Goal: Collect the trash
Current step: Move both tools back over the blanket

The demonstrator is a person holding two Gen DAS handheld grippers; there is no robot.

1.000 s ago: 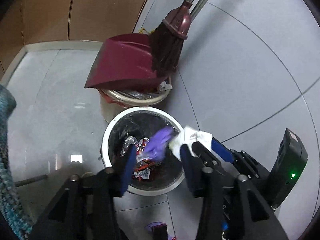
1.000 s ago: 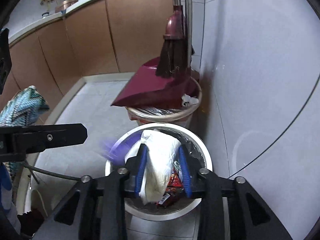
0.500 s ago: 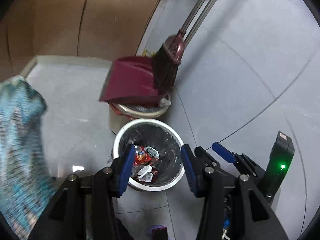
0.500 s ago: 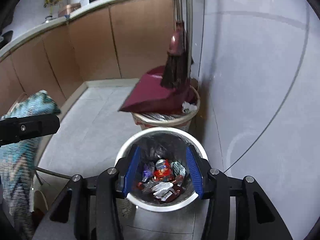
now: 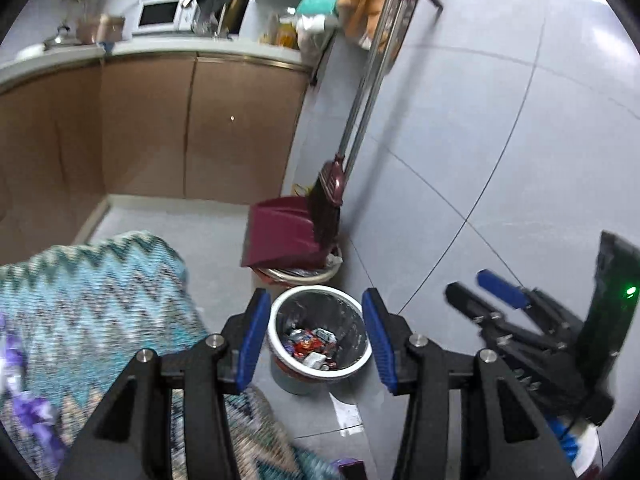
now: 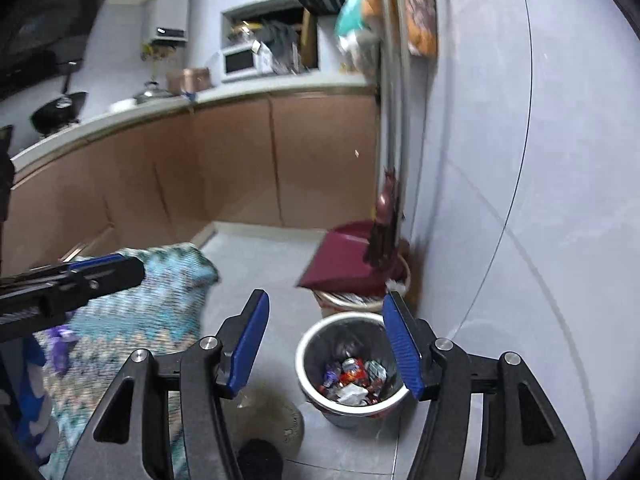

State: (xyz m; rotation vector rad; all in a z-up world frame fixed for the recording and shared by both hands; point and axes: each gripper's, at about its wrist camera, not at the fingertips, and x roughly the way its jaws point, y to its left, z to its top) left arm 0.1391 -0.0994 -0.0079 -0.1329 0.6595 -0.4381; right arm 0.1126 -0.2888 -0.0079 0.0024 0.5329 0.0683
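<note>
A round white-rimmed trash bin [image 5: 354, 354] [image 6: 308, 342] stands on the grey floor by the wall, holding several crumpled wrappers [image 5: 310, 344] [image 6: 352, 380]. My left gripper [image 5: 316, 336] is open and empty, raised well above the bin. My right gripper [image 6: 332, 344] is open and empty too, also high above the bin. The right gripper shows in the left wrist view [image 5: 484, 292], and the left one in the right wrist view [image 6: 100, 268]. Purple scraps [image 5: 20, 360] [image 6: 60, 344] lie on a teal zigzag cloth [image 5: 92, 300] [image 6: 160, 300].
A second bin [image 5: 300, 274] [image 6: 402, 280] behind the first carries a maroon dustpan [image 5: 280, 236] [image 6: 344, 256], with a broom [image 5: 332, 196] [image 6: 384, 224] leaning on the grey wall. Brown cabinets [image 5: 180, 132] [image 6: 240, 160] and a countertop run along the back.
Both grippers opened and dropped the purple and white trash into the bin, then rose up and back. The bin now looks smaller and the kitchen counter has come into view.
</note>
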